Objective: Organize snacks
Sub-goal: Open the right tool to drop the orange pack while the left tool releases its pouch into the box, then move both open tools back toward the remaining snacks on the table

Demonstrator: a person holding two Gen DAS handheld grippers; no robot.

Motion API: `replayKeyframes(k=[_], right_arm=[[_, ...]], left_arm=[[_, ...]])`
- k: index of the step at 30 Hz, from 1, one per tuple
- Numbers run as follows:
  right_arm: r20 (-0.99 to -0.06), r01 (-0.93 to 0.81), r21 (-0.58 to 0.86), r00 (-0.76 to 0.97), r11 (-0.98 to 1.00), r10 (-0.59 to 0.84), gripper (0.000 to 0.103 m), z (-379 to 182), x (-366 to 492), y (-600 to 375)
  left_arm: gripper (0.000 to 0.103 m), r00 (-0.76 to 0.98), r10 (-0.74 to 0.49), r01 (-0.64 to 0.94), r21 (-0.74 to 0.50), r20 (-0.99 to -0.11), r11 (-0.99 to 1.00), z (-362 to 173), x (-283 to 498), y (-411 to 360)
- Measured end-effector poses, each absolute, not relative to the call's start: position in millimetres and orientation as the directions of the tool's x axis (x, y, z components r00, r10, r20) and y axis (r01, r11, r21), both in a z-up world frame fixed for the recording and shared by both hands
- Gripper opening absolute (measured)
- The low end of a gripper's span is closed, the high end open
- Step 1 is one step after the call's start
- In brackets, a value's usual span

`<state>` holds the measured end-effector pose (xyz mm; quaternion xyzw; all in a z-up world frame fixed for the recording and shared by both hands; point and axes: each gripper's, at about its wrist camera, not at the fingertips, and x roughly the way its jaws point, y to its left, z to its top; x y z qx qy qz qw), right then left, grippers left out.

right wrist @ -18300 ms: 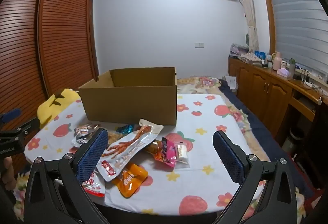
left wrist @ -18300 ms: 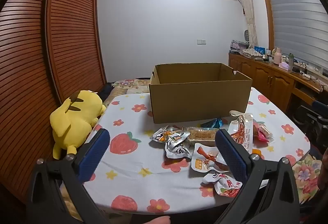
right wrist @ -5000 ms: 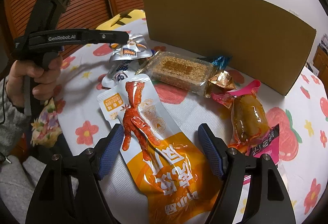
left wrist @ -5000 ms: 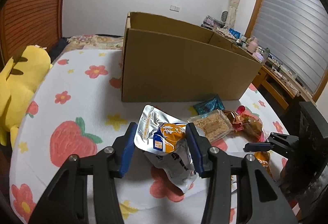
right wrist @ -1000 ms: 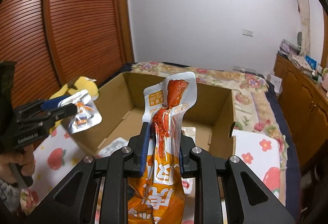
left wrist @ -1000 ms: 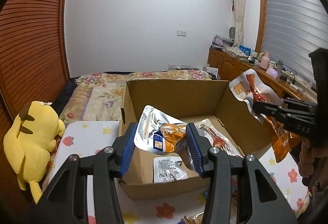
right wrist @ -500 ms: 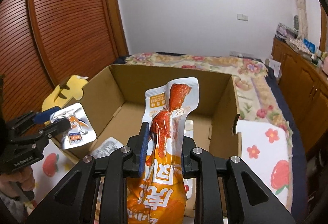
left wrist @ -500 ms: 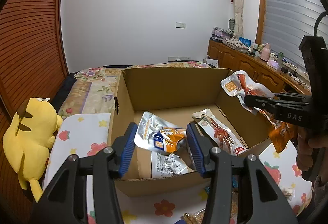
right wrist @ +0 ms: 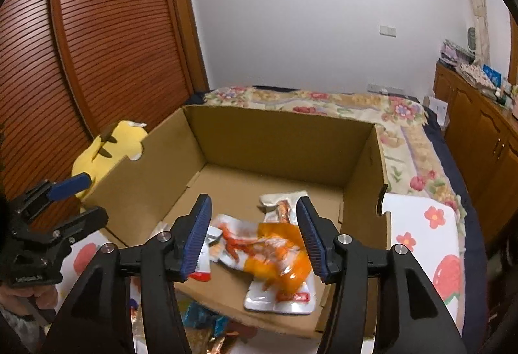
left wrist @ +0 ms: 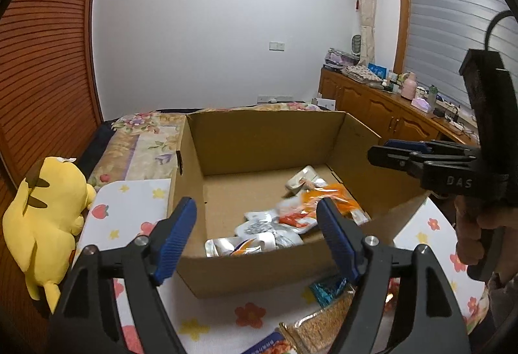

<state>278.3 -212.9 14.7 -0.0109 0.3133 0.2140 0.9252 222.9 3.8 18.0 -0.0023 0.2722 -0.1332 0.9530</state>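
An open cardboard box (left wrist: 259, 140) (right wrist: 278, 140) stands on the flowered table. Several snack packets lie on its floor, among them a silver and orange pouch (left wrist: 246, 245) and an orange chicken-feet packet (right wrist: 275, 252) (left wrist: 327, 193). My left gripper (left wrist: 255, 231) is open and empty above the box's near edge. My right gripper (right wrist: 254, 232) is open and empty above the box, over the orange packet; it also shows in the left wrist view (left wrist: 401, 150). More snacks lie in front of the box: a blue packet (left wrist: 327, 286) and a sesame bar (left wrist: 317, 329).
A yellow plush toy (left wrist: 45, 211) (right wrist: 110, 147) sits at the table's left edge. A bed with a floral cover (right wrist: 388, 108) lies behind the box. Wooden cabinets (left wrist: 382, 108) line the right wall, and a slatted wooden door (right wrist: 97, 30) is on the left.
Both grippers have opened. The silver and orange pouch has dropped from the left gripper and the orange chicken-feet packet from the right gripper into the box.
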Motion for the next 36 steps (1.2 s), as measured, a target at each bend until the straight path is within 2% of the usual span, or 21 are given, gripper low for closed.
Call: replayKeyframes(k=[4,11,14,25,36], right_arm=[[-0.555,-0.419,0.098,0.730,0.903,0.399,0.055,18,255,-218],[-0.518,-0.425,0.075,0.756,0.902,0.399,0.059,12,205,-245],[-0.519,-0.423,0.079,0.755,0.903,0.400,0.063,6,188,-256],[-0.595,-0.383,0.048,0.731,0.922,0.335,0.064,-45,140,-292],[-0.680,-0.349,0.073,0.668,0.934,0.303,0.064,-97,120,-316]], left_arm=[[0.091,0.829,-0.235,0.253,-0.035,-0.508,0.967,17,208,0],[0.097,0.819,-0.236,0.268,-0.014,-0.523,0.963,6,189,-7],[0.097,0.820,-0.211,0.245,-0.007,-0.532,0.970,-2,183,-6],[0.097,0.763,-0.242,0.263,-0.054,-0.599,0.963,-38,164,-4],[0.097,0.746,-0.204,0.220,-0.055,-0.634,0.974,-69,149,8]])
